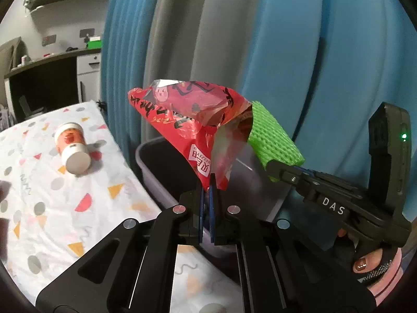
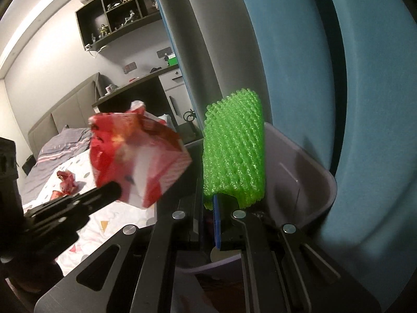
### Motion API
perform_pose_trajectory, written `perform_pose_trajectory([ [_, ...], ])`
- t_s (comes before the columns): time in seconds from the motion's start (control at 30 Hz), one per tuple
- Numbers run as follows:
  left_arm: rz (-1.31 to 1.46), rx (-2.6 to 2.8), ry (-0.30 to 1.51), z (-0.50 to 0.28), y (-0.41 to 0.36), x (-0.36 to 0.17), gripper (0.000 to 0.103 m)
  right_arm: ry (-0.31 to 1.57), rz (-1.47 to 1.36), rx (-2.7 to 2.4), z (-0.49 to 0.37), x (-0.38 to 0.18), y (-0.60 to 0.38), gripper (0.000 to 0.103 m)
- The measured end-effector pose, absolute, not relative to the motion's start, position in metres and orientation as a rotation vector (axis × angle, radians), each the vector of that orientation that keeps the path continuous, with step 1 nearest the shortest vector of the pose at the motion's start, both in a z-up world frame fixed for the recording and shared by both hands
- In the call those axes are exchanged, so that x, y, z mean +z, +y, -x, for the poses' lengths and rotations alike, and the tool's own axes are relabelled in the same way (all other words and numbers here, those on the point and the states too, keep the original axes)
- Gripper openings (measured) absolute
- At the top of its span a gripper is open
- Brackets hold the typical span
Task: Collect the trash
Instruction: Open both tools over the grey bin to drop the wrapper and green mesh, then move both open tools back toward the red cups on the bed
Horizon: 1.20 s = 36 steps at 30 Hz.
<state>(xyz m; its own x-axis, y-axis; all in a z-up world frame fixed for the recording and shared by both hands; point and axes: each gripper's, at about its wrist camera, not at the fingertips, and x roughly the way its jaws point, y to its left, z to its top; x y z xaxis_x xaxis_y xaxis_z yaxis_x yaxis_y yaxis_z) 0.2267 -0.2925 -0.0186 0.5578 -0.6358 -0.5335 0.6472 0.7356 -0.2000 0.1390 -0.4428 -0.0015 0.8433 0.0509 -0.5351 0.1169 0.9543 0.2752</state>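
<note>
Two close wrist fisheyes angled down along their fingers, sharing the grey bin (image 1: pixel 156 172) and blue curtain (image 2: pixel 299 78)

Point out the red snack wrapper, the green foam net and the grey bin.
red snack wrapper (image 1: pixel 192 120), left wrist view, on its crumpled printed face.
green foam net (image 2: pixel 234 151), right wrist view, on its mesh middle.
grey bin (image 2: pixel 299 161), right wrist view, on its inner wall.
</note>
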Motion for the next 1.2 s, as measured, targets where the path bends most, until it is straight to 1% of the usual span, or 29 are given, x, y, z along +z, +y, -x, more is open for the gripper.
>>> perform_pose_trajectory([
  [0.27, -0.01, -0.776, 0.682, -0.243, -0.31, -0.034, 0.002, 0.572, -0.318, -0.033, -0.144, -0.005, -0.448, 0.007],
  [0.57, -0.004, -0.775, 0.704, -0.242, -0.317, -0.043, 0.003, 0.576, -0.337, -0.029, -0.146, -0.007, -0.453, 0.008],
  [0.63, -0.003, -0.779, 0.707, -0.242, -0.317, -0.044, 0.003, 0.577, -0.341, -0.03, -0.147, -0.007, -0.454, 0.013],
  [0.67, -0.004, -0.78, 0.71, -0.243, -0.316, -0.045, 0.008, 0.576, -0.345, -0.027, -0.147, -0.007, -0.454, 0.018],
  [0.7, -0.003, -0.781, 0.713, -0.243, -0.316, -0.045, 0.015, 0.574, -0.348, -0.025, -0.146, -0.007, -0.455, 0.024],
  [0.73, 0.001, -0.779, 0.712, -0.243, -0.315, -0.045, 0.02, 0.573, -0.349, -0.026, -0.146, -0.007, -0.456, 0.027],
  [0.8, 0.014, -0.769, 0.716, -0.244, -0.31, -0.046, 0.045, 0.563, -0.362, -0.026, -0.144, -0.005, -0.458, 0.039],
  [0.83, 0.025, -0.762, 0.715, -0.245, -0.307, -0.046, 0.051, 0.558, -0.37, -0.026, -0.143, -0.004, -0.459, 0.04],
  [0.87, 0.036, -0.75, 0.712, -0.244, -0.302, -0.046, 0.06, 0.55, -0.376, -0.027, -0.14, -0.002, -0.461, 0.042],
  [0.9, 0.046, -0.735, 0.707, -0.244, -0.296, -0.045, 0.066, 0.539, -0.377, -0.031, -0.137, 0.001, -0.462, 0.046],
  [0.93, 0.055, -0.717, 0.699, -0.243, -0.289, -0.043, 0.069, 0.529, -0.375, -0.036, -0.135, 0.003, -0.462, 0.048],
  [1.0, 0.067, -0.683, 0.681, -0.24, -0.276, -0.039, 0.08, 0.499, -0.371, -0.053, -0.127, 0.009, -0.462, 0.06],
  [1.03, 0.073, -0.652, 0.673, -0.238, -0.268, -0.037, 0.082, 0.483, -0.37, -0.06, -0.123, 0.013, -0.461, 0.062],
  [1.07, 0.079, -0.63, 0.668, -0.236, -0.261, -0.036, 0.083, 0.474, -0.368, -0.063, -0.121, 0.015, -0.46, 0.066],
  [1.1, 0.085, -0.614, 0.664, -0.234, -0.255, -0.034, 0.084, 0.458, -0.364, -0.068, -0.116, 0.018, -0.458, 0.073],
  [1.2, 0.098, -0.55, 0.649, -0.224, -0.235, -0.028, 0.088, 0.426, -0.351, -0.086, -0.106, 0.023, -0.45, 0.082],
])
